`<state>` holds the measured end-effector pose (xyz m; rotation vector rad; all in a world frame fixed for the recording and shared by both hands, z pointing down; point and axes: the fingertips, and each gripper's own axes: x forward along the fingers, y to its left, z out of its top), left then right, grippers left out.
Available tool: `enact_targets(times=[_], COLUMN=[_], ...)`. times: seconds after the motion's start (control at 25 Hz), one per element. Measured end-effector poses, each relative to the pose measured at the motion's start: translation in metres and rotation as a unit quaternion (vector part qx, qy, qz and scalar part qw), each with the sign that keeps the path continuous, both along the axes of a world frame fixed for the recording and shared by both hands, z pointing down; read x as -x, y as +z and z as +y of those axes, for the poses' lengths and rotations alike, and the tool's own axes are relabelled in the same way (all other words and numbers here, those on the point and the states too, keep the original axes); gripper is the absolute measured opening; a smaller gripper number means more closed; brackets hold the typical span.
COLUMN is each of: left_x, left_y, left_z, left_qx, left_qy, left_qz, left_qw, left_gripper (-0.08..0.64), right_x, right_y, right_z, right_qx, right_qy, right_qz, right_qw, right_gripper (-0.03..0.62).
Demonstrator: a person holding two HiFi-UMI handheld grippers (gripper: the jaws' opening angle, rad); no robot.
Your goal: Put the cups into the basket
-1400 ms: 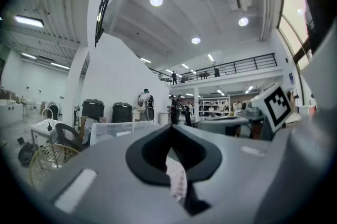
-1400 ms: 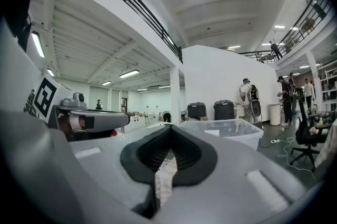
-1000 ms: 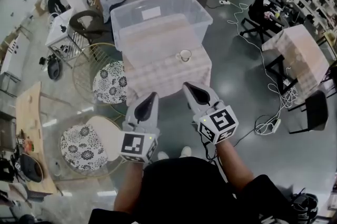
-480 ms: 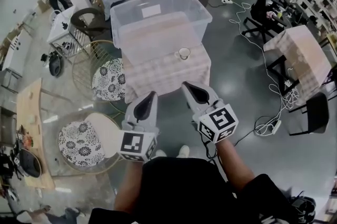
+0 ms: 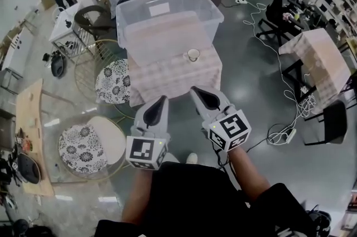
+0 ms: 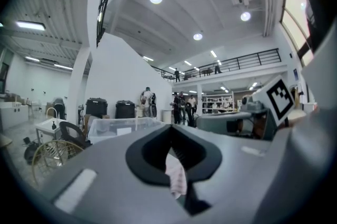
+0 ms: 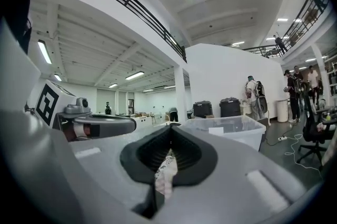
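Note:
A small white cup (image 5: 193,54) stands on the checked-cloth table (image 5: 167,80), just in front of the clear plastic bin (image 5: 167,18) that sits on the table's far half. My left gripper (image 5: 163,99) and right gripper (image 5: 194,90) are side by side at the table's near edge, pointing level toward the bin, both short of the cup. Each is shut with nothing in it. In the left gripper view the shut jaws (image 6: 171,130) face the bin (image 6: 118,125). The right gripper view shows its closed jaws (image 7: 169,130), with the bin (image 7: 226,128) ahead on the right.
Two round stools with flowered cushions (image 5: 113,81) (image 5: 85,148) stand left of the table, a wire chair (image 5: 92,21) behind them. A second clothed table (image 5: 315,54), an office chair (image 5: 276,7) and floor cables (image 5: 290,102) lie to the right. People stand far back.
The head view has drifted slightly, so the stools and floor sit a little differently. Both grippers keep their places side by side and stay shut.

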<state>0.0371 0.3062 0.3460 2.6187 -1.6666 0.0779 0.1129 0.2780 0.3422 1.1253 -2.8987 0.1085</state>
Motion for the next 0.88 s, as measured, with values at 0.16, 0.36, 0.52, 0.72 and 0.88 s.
enact_targets(times=[0.16, 0.36, 0.52, 0.72, 0.88], left_x=[0.005, 0.022, 0.033, 0.053, 0.067], left_y=[0.002, 0.003, 0.005, 0.004, 0.008], left_z=[-0.002, -0.011, -0.024, -0.040, -0.050], left_qx=[0.003, 0.009, 0.014, 0.016, 0.023], left_qy=[-0.007, -0.012, -0.006, 0.002, 0.007], left_qz=[-0.010, -0.008, -0.006, -0.006, -0.002], left_qw=[0.9999, 0.9999, 0.9999, 0.9998, 0.9997], left_gripper=[0.005, 0.005, 0.005, 0.005, 0.005], right_x=[0.006, 0.022, 0.029, 0.044, 0.054], right_y=[0.002, 0.003, 0.005, 0.003, 0.006], right_z=[-0.003, -0.013, -0.026, -0.042, -0.053], right_qx=[0.007, 0.009, 0.015, 0.017, 0.018], right_qy=[-0.008, -0.013, -0.003, 0.007, 0.016], right_qz=[-0.002, 0.002, 0.004, 0.002, 0.008], right_qw=[1.000, 1.000, 1.000, 1.000, 1.000], right_gripper=[0.002, 0.002, 0.002, 0.002, 0.002])
